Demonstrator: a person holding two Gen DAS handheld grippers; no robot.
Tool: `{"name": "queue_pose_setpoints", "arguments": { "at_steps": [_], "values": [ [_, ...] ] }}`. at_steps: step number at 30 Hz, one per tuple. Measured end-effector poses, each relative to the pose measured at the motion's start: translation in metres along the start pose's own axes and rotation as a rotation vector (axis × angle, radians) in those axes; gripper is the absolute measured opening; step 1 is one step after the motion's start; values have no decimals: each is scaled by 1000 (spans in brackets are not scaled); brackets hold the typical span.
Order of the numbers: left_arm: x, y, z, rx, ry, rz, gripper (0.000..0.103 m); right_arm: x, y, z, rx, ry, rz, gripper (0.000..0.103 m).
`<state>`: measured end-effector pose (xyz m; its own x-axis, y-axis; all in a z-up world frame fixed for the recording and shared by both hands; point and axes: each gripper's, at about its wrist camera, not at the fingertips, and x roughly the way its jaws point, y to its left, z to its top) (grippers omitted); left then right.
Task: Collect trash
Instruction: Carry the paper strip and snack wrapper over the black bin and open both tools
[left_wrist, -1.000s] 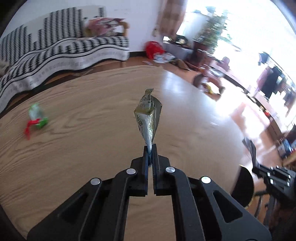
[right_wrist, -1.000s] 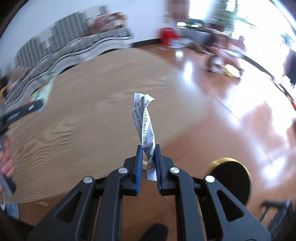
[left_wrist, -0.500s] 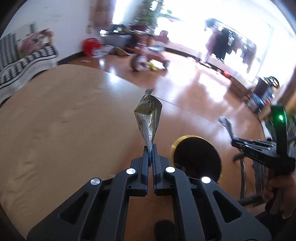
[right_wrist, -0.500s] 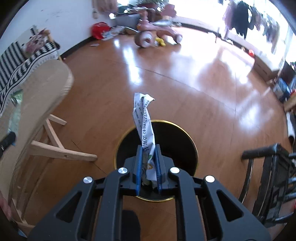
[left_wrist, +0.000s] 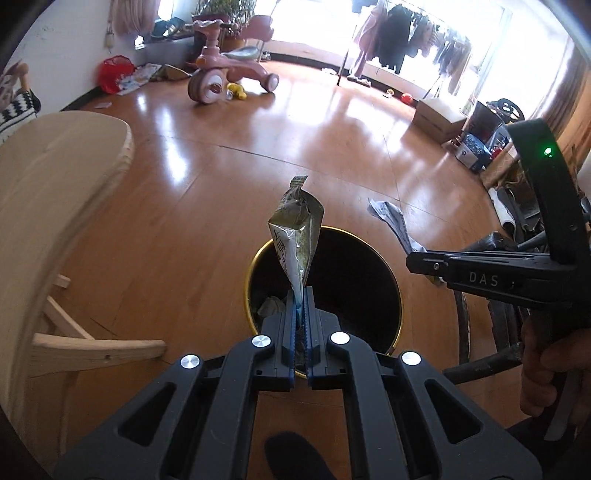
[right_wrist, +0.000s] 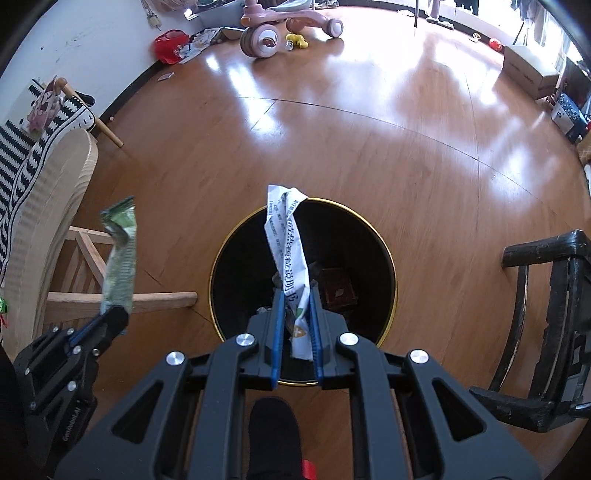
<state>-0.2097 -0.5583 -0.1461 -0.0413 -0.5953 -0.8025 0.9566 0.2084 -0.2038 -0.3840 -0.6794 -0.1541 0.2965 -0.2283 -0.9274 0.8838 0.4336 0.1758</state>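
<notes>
Only my right view shows the dark box inside the bin; my left gripper clamps the green wrapper, my right gripper the printed paper.

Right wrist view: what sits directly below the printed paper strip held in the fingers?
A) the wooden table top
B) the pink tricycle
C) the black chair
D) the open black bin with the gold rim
D: the printed paper strip, pinched by the right gripper, hangs over the dark mouth of the black bin, whose gold rim rings it on the floor.
</notes>
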Motion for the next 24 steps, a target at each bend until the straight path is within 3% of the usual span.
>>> {"name": "queue_pose_setpoints", "arguments": {
  "at_steps": [13,15,17,24],
  "values": [
    [29,-7,10,3,32,-35,2,11,-23,6,52,30,2,14],
    [32,-7,10,5,39,-37,2,11,-25,6,57,29,-1,20],
    [35,-8,10,7,43,-37,2,9,-26,5,62,19,-5,54],
    [45,-11,10,14,62,-46,2,2,-30,5,75,-16,-21,57]
  ]
}}
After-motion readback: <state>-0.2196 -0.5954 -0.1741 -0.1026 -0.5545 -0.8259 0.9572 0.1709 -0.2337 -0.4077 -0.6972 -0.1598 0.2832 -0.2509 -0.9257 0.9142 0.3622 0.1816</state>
